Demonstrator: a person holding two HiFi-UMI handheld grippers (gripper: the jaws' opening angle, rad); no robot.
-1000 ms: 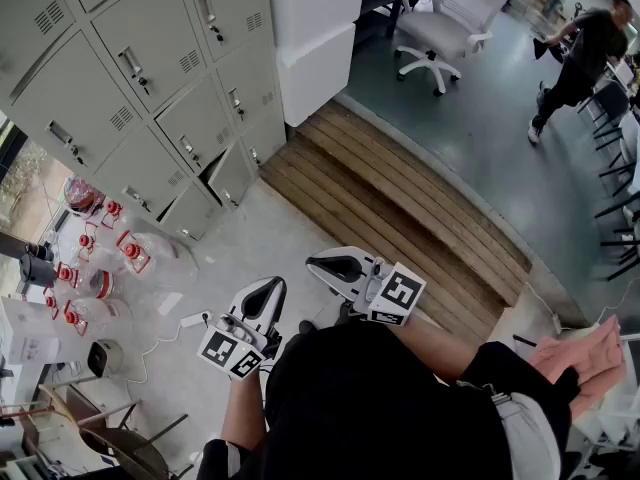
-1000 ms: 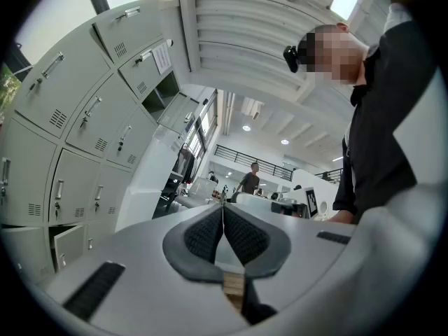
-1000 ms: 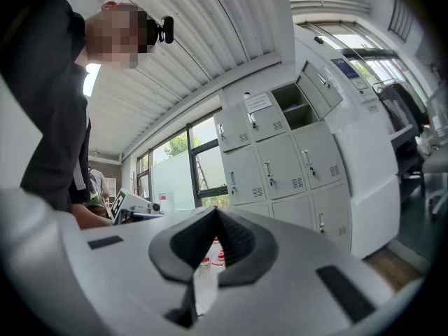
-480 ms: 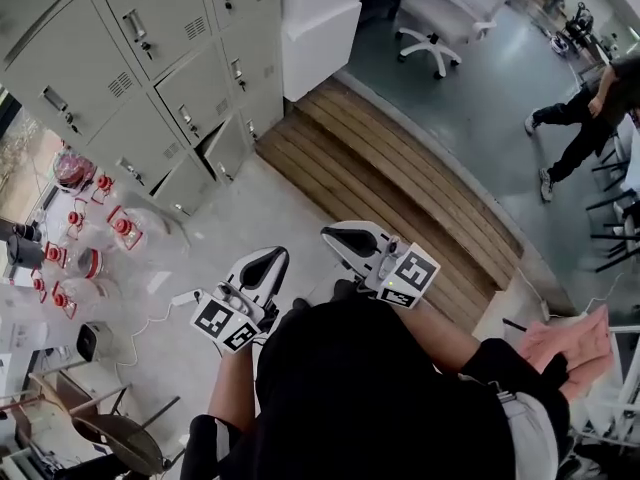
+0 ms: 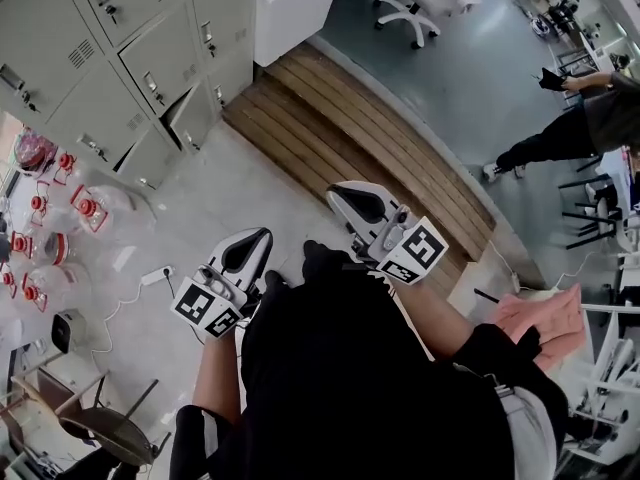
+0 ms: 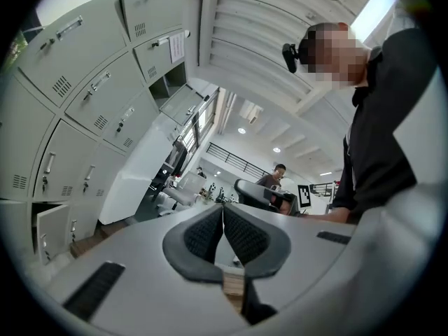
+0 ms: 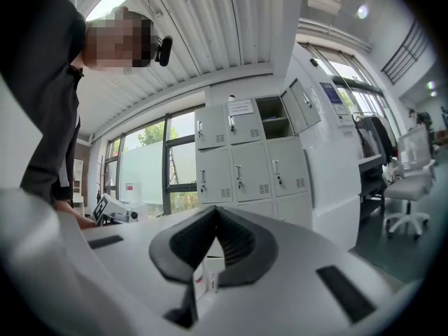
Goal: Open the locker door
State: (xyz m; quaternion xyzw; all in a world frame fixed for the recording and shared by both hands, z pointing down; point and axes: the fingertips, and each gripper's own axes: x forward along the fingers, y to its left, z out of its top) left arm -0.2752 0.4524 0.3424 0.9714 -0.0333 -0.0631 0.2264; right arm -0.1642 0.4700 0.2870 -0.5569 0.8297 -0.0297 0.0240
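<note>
Holding left tongs [image 5: 256, 240] and right tongs [image 5: 334, 191] pressed together, nothing pinched, both close to the person's torso. Locker bank [image 5: 120, 38] stands well apart, upper left in head view. One low locker door [image 5: 188, 118] hangs ajar.

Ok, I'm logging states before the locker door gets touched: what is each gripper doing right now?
Left gripper: closed, holding nothing.
Right gripper: closed, holding nothing.

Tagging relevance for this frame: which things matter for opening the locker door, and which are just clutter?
Job in hand:
lockers
left gripper, shut, empty
right gripper, shut, empty

Lying about:
red-capped bottles
power strip
office chair
wooden step
</note>
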